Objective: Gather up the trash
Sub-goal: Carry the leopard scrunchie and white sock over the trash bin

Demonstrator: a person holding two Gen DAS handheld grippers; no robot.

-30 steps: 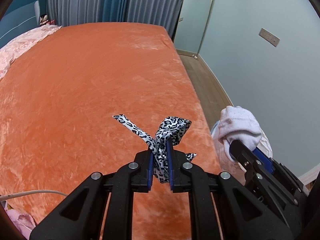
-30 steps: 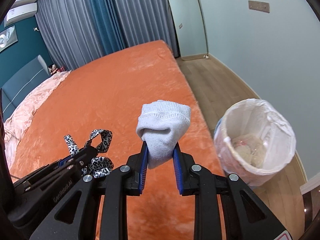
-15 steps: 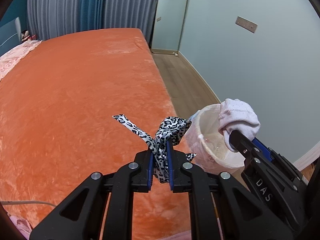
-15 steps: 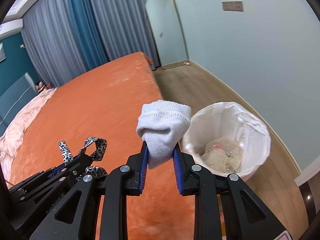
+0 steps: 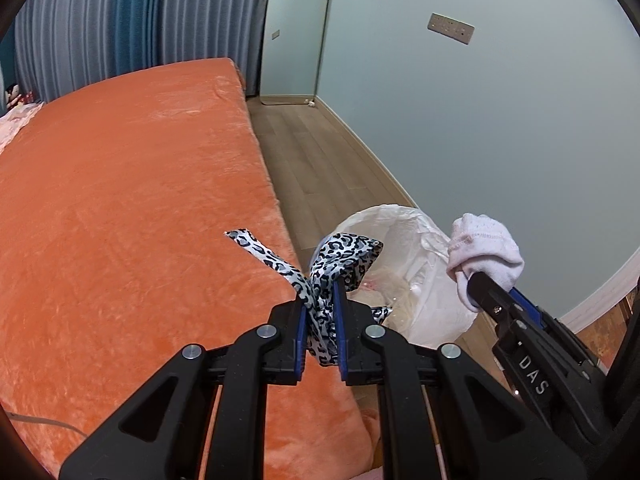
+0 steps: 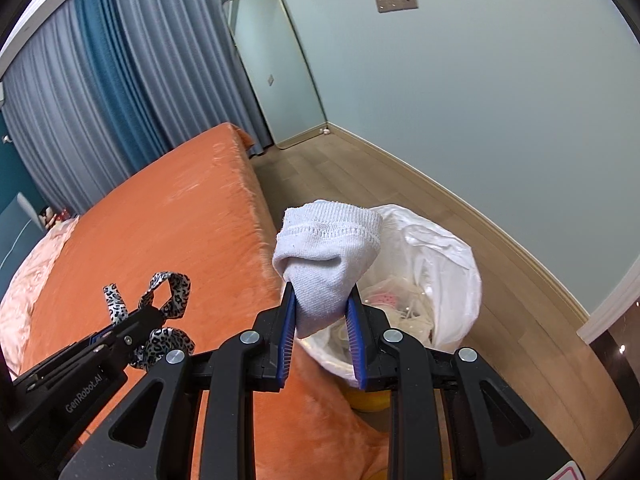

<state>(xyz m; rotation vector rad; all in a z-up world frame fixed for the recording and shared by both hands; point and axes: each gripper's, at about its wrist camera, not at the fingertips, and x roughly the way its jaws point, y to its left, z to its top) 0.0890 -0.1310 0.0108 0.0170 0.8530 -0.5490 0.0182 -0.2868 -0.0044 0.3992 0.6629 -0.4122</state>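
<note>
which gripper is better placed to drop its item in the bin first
Likely right: the right gripper holds the white sock over the lined bin, while the left gripper's leopard ribbon sits at the bed edge.

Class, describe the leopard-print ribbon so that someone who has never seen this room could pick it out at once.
Start at the orange bed and go to its near corner beside the lined waste bin. There the left gripper pinches the leopard-print ribbon. It is spotted black on silver, unlike the plain white sock beside it.

Black tongs point(image 5: 320, 322) with blue pads point(image 6: 286, 334), silver screws point(image 5: 266, 331).
</note>
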